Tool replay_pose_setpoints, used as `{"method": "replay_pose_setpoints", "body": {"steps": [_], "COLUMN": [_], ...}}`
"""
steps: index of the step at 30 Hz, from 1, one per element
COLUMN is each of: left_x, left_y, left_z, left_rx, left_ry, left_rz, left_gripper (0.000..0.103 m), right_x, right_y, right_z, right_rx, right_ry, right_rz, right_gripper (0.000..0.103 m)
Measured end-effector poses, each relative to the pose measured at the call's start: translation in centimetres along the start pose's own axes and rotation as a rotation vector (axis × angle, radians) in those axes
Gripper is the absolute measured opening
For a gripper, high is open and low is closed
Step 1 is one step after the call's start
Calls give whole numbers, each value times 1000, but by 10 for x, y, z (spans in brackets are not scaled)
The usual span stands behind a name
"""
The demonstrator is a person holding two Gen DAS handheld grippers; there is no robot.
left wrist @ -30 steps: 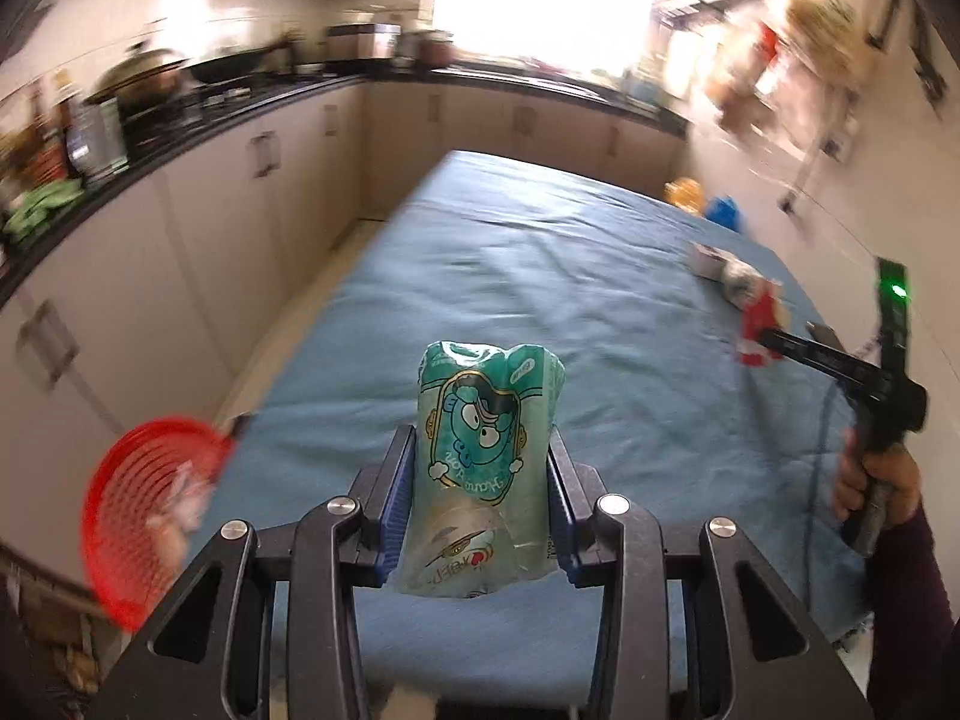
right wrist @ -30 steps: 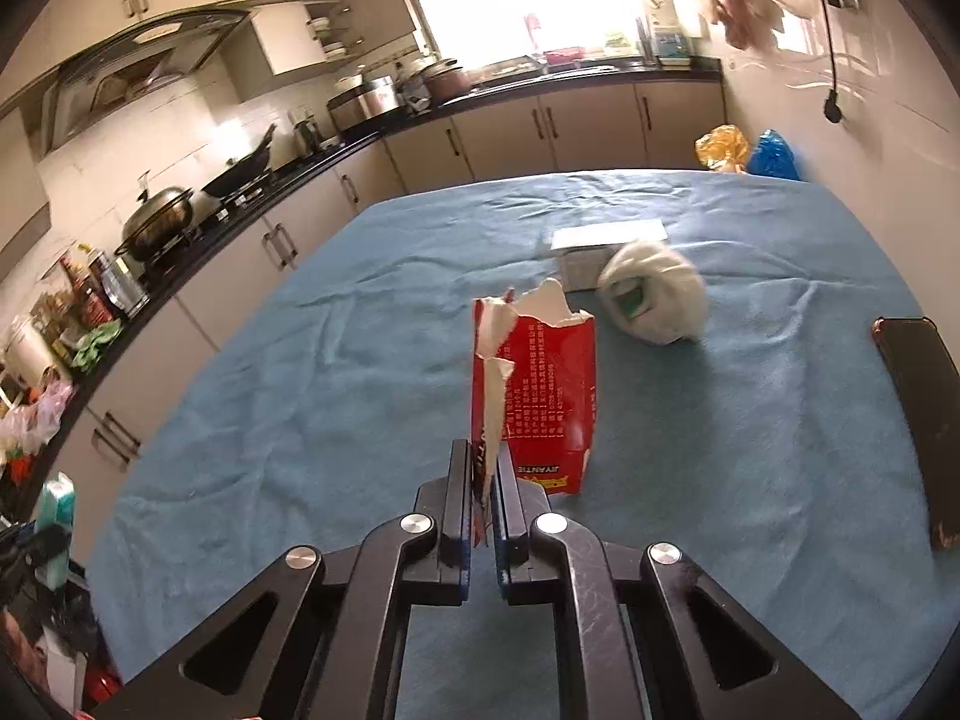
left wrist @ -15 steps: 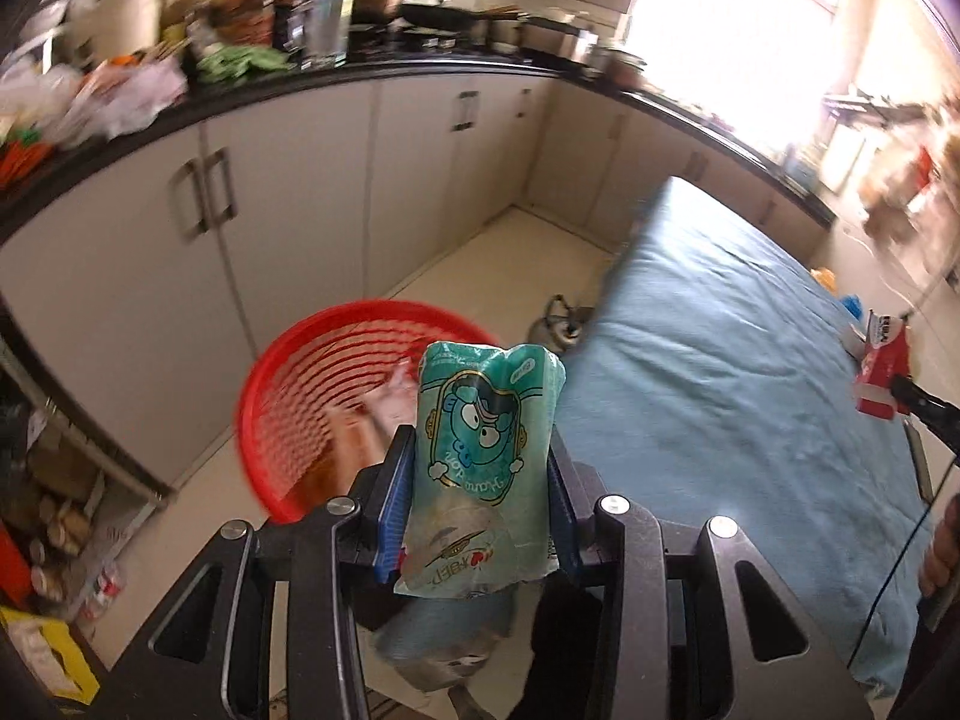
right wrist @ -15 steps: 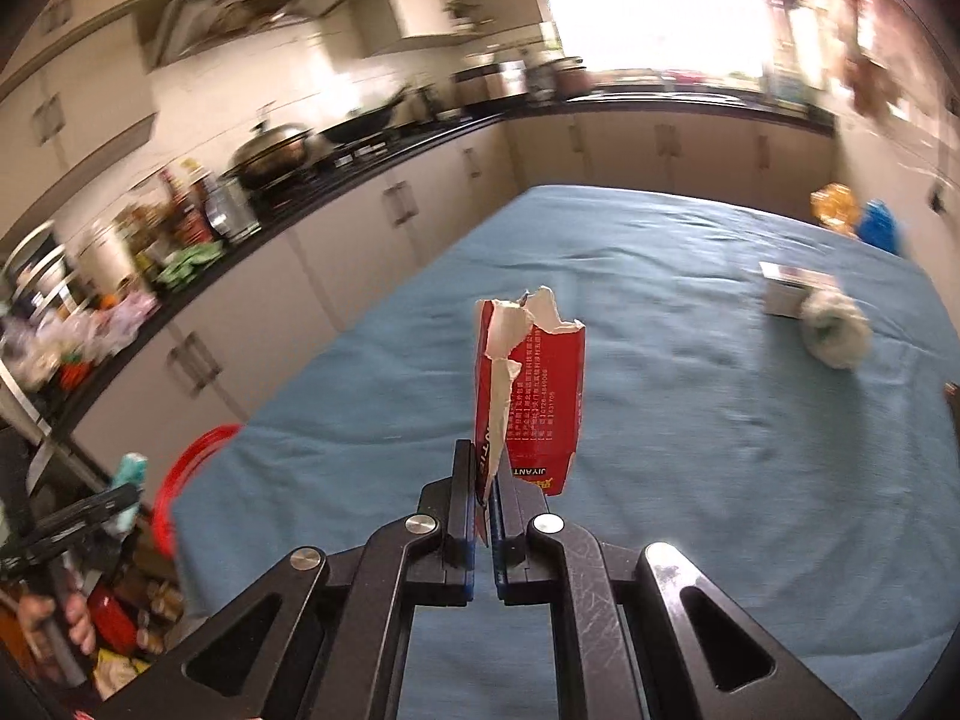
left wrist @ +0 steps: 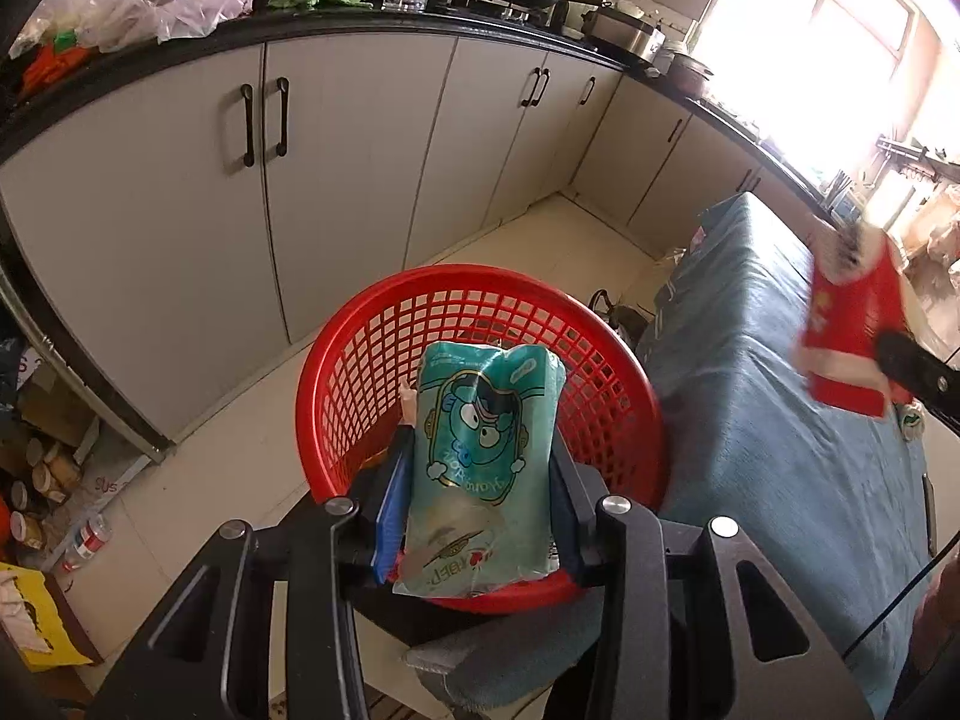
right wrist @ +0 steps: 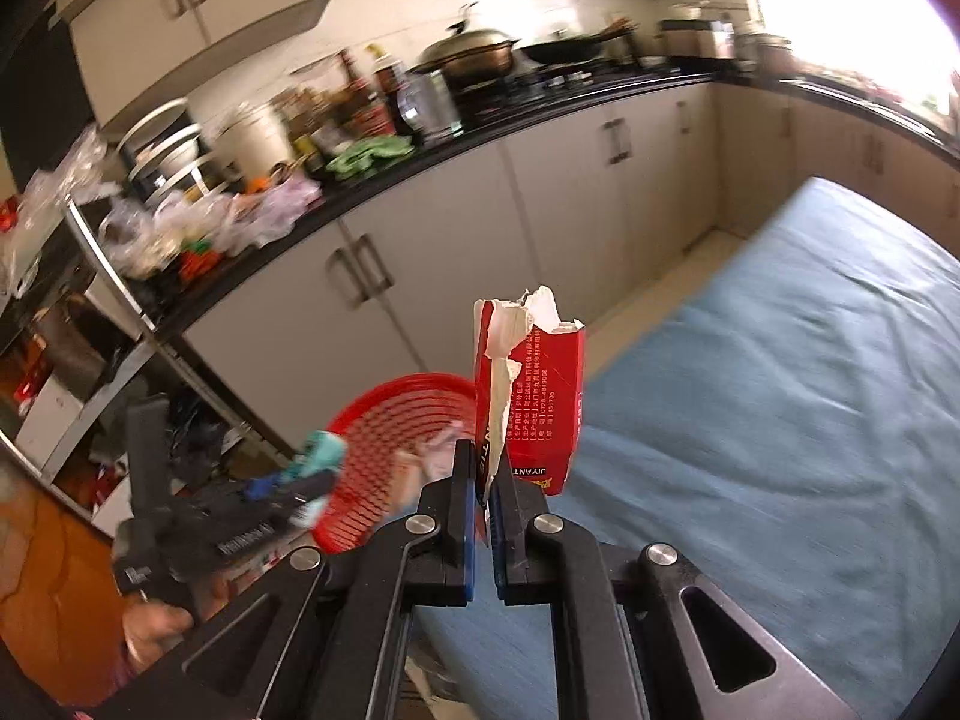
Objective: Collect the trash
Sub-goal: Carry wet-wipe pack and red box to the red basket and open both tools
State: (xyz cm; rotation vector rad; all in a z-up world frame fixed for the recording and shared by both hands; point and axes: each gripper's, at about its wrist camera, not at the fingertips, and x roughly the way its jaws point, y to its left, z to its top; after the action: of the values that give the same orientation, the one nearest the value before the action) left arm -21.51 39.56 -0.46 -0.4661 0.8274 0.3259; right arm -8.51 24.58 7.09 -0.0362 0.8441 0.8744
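Blue-cloth table fills the right, w/ grey cabinets opposite & a red mesh basket on the floor by the table's near end. L gripper hangs over the basket, jaws part-open & clamped on a teal snack packet standing upright between them. R gripper is pinched nearly closed on a torn red carton, held above the table edge near the basket.

Black gripper, blue-lined jaws, silver screws

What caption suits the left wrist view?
Left gripper holding a teal snack packet over the red basket beside the blue-covered table.
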Motion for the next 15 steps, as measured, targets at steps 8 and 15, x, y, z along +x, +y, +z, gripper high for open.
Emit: {"method": "replay_pose_setpoints", "body": {"steps": [8, 15], "left_x": [7, 6], "left_y": [5, 6], "left_z": [2, 1], "left_rx": [1, 10], "left_ry": [-6, -11], "left_rz": [24, 42], "left_gripper": [43, 51], "right_x": [63, 90], "right_y": [31, 27], "right_z": [11, 10], "right_rx": [-2, 41], "right_ry": [79, 118], "right_rz": [92, 138], "right_gripper": [5, 12]}}
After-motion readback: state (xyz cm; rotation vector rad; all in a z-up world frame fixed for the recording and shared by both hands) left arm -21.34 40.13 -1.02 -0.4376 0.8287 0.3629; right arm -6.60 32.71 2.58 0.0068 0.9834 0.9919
